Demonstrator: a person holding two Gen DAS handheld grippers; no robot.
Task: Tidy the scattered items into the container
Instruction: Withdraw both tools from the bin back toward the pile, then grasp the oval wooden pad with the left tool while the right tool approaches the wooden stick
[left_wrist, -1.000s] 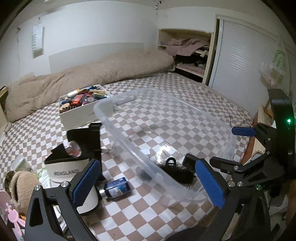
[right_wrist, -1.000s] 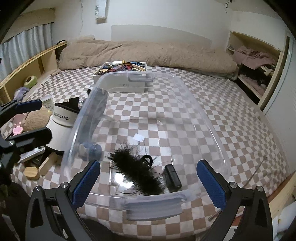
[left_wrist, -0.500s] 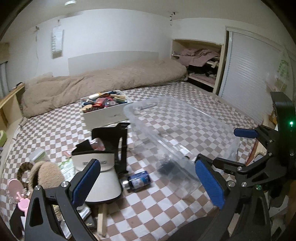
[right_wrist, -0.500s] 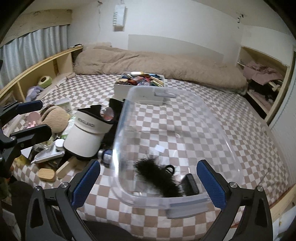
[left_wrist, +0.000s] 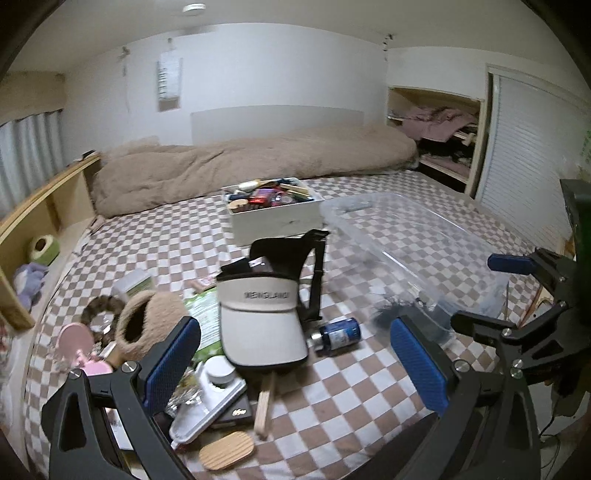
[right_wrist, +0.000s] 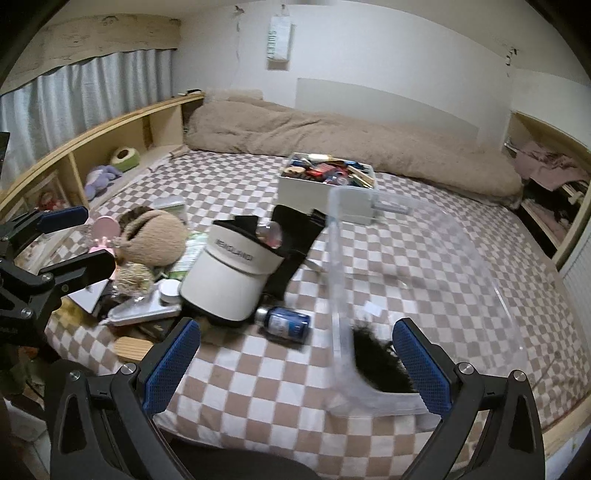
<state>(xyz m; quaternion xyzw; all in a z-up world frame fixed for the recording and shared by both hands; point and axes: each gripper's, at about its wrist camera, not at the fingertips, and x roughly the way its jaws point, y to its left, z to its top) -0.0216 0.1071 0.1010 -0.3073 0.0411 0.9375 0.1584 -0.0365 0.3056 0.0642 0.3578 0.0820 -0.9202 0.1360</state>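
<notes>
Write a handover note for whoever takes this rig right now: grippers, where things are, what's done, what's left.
Left hand-held gripper: open, empty. Right hand-held gripper: open, empty.
Clear bin sits on the bed, right of the pile.
Done: black fluffy item is in the bin.
Left: blue bottle beside the bin, white visor, tan plush, pink mirror, wooden pieces and more.
</notes>
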